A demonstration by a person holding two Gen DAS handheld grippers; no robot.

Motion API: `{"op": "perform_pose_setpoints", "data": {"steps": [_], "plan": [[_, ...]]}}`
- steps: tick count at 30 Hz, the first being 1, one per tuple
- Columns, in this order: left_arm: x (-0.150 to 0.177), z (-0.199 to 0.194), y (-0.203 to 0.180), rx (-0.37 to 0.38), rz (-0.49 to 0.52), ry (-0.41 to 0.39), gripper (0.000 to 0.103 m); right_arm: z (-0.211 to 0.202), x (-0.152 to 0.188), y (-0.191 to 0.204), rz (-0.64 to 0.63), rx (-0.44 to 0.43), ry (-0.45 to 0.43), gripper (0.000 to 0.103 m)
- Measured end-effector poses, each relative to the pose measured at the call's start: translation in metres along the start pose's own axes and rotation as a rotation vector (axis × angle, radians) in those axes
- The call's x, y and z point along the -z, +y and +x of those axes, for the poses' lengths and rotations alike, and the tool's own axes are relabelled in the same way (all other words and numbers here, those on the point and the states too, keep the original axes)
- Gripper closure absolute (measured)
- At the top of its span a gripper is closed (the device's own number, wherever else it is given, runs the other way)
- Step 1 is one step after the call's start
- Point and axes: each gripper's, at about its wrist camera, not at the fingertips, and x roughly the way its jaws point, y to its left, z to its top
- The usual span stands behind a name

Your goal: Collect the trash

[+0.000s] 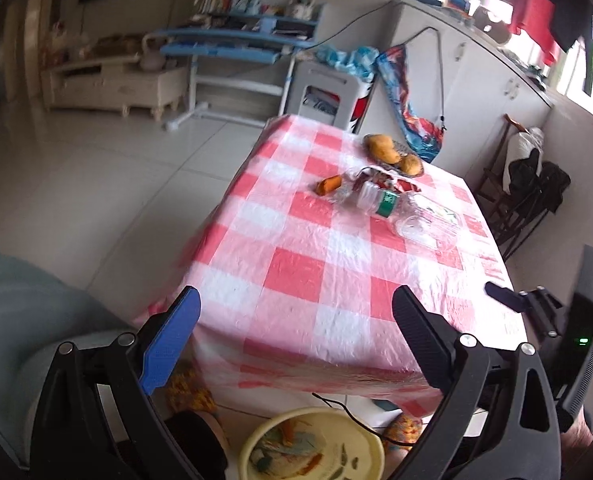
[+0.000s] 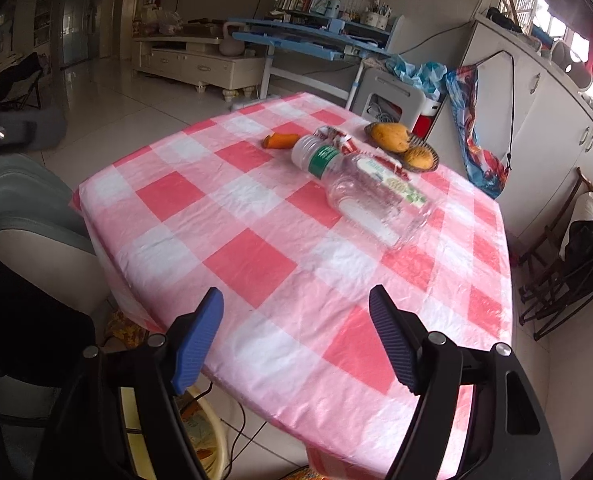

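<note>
Left tongs point(image 1: 296, 304) released, empty, above near tabletop point(image 1: 296, 272) edge. Right tongs point(image 2: 296, 304) likewise released. Bottles point(image 2: 360, 184) lying mid-tabletop, overlapping; wrapper point(image 2: 336, 138) behind, partly hidden. Basin point(image 1: 316, 444) below, cut off by frame. Left view blurred.

Window daylight, fisheye edges, perhaps slight blur
</note>
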Motion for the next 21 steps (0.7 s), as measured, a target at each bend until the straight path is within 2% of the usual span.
{"op": "perform_pose_setpoints", "data": {"steps": [6, 10, 13, 16, 21], "plan": [[-0.015, 0.024, -0.007, -0.023, -0.009, 0.042, 0.010, 0.005, -0.010, -0.015, -0.033, -0.029, -0.061, 0.030], [-0.039, 0.044, -0.026, -0.039, 0.052, 0.049, 0.010, 0.016, -0.014, -0.023, -0.044, -0.036, -0.066, 0.030], [-0.061, 0.072, -0.046, -0.047, 0.120, 0.065, 0.010, 0.021, -0.018, -0.029, -0.055, -0.025, -0.073, 0.030], [-0.079, 0.111, -0.068, -0.028, 0.178, 0.124, 0.010, 0.026, -0.024, -0.038, -0.062, -0.009, -0.082, 0.029], [-0.104, 0.148, -0.077, -0.010, 0.147, 0.140, 0.010, 0.046, -0.040, -0.058, -0.095, -0.017, -0.085, 0.028]]}}
